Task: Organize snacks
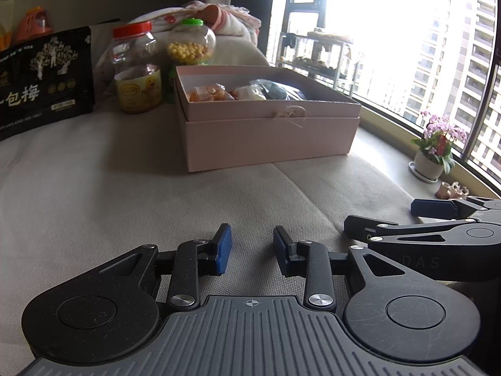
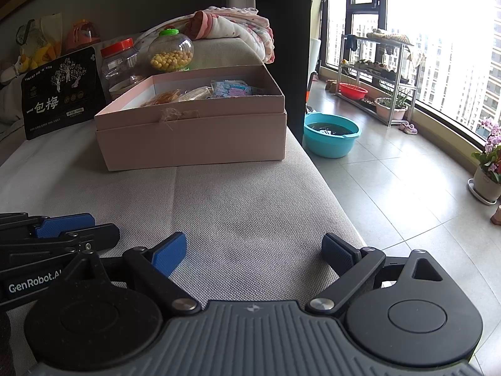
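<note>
Pink box (image 1: 269, 138) sits on the cushion (image 1: 125, 194), wrapped snacks (image 1: 213, 92) inside, two jars (image 1: 137, 69) behind it. Left gripper (image 1: 252, 249) narrowly parted, right gripper (image 2: 253, 250) spread wide; both empty.

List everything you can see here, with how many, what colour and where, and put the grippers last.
box: one, pink, open, on the grey cushion, small wrapped snacks inside
snack pouch: one, black with white print, upright left of the box
red-lidded jar: one, clear, behind the box, left side
green-lidded jar: one, clear, yellow balls inside, behind the box
blanket: one, pink and white, bundled behind the jars
basin: one, blue, on the tiled floor right of the cushion
red basin: one, under the metal rack by the window
potted flowers: one, purple, at the window
left gripper: one, black with blue pads, open, empty
right gripper: one, same colours, open wide, empty
</note>
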`<control>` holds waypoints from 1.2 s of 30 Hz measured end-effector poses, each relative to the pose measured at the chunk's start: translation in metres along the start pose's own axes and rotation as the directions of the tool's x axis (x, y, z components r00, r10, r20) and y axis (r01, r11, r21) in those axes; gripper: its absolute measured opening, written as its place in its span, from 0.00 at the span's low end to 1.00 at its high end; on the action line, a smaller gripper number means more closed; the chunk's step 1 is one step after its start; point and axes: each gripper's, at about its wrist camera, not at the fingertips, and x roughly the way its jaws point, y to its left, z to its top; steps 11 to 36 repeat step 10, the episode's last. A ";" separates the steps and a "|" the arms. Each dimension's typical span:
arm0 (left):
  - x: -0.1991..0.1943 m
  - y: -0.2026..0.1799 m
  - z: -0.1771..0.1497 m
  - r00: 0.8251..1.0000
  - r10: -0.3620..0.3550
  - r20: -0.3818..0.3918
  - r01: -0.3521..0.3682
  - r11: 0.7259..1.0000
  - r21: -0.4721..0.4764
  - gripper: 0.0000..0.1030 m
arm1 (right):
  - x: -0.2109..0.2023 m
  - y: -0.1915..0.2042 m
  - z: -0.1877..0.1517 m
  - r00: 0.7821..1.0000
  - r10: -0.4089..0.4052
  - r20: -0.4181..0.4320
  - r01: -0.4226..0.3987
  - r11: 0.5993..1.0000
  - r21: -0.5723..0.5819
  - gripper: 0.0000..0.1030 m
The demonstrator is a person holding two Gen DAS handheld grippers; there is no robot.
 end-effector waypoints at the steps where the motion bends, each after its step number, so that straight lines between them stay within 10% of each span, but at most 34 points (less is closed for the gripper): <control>1: 0.000 0.000 0.000 1.000 0.000 0.000 0.000 1.000 0.000 0.33 | 0.000 0.000 0.000 1.000 0.000 0.000 0.000 1.000 0.000 0.91; 36: 0.000 0.000 0.000 1.000 -0.002 0.000 0.002 1.000 -0.005 0.33 | 0.001 0.001 0.001 1.000 -0.001 -0.003 0.001 1.000 -0.004 0.91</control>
